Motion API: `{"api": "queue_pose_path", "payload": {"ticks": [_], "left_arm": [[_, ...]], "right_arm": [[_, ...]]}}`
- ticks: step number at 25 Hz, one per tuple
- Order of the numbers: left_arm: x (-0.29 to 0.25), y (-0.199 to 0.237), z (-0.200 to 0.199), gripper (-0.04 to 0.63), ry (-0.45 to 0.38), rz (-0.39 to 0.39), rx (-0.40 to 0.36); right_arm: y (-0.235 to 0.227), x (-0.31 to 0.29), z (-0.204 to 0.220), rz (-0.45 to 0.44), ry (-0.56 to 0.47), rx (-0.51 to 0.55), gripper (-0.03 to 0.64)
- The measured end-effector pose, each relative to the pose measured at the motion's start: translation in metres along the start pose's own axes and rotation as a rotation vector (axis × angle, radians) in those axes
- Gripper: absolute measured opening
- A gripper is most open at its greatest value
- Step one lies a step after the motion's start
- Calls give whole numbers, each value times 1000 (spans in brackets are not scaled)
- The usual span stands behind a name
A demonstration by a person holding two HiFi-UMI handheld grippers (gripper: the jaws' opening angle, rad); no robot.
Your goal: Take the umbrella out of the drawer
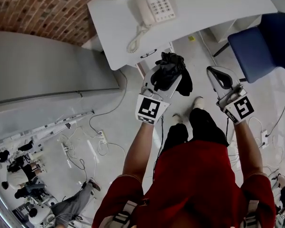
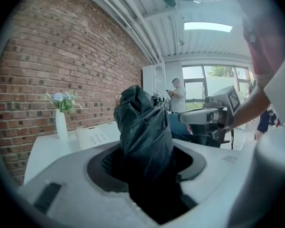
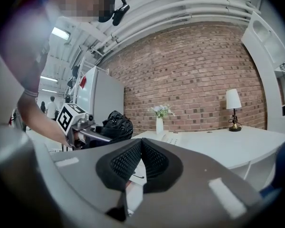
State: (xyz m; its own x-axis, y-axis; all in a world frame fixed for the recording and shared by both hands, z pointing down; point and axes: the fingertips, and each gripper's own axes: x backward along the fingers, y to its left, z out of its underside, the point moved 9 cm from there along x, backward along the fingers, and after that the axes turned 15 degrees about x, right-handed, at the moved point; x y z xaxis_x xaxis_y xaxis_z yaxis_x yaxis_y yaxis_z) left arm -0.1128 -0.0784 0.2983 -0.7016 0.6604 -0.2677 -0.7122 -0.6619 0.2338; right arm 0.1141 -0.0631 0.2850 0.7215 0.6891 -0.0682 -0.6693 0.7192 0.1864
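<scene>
A black folded umbrella (image 1: 170,70) hangs crumpled between the jaws of my left gripper (image 1: 162,85), which is shut on it in front of the white desk (image 1: 213,11). In the left gripper view the umbrella (image 2: 142,127) fills the gap between the jaws and sticks up past them. My right gripper (image 1: 219,79) hovers to the right at about the same height, apart from the umbrella. Its dark ribbed pads (image 3: 154,158) meet with nothing between them. From the right gripper view, the left gripper (image 3: 80,127) and the umbrella (image 3: 115,125) show at the left.
A white telephone (image 1: 154,6) sits on the desk, with a flower vase (image 3: 159,123) and a lamp (image 3: 233,108) further along. A blue chair (image 1: 266,42) stands at the right, a grey cabinet (image 1: 38,70) at the left. Cables (image 1: 97,141) lie on the floor.
</scene>
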Motion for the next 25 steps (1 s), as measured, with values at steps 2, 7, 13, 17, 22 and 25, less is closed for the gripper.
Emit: {"api": "queue_pose_path", "payload": {"ticks": [2, 7, 13, 17, 22, 25], "left_arm": [[12, -8, -9, 236, -39, -2, 10], [39, -25, -26, 236, -110, -6, 16], [69, -37, -48, 236, -164, -8, -4], [83, -42, -57, 236, -194, -3, -14], [95, -46, -60, 236, -213, -3, -22], [95, -47, -61, 236, -223, 0, -19]], "right_arm": [[5, 5, -12, 2, -17, 8, 12], [17, 17, -35, 14, -39, 7, 12], [24, 33, -48, 66, -63, -14, 12], [30, 40, -53, 78, -64, -3, 12], [37, 45, -60, 85, -63, 10, 12], [38, 46, -65, 91, -76, 19, 12]]}}
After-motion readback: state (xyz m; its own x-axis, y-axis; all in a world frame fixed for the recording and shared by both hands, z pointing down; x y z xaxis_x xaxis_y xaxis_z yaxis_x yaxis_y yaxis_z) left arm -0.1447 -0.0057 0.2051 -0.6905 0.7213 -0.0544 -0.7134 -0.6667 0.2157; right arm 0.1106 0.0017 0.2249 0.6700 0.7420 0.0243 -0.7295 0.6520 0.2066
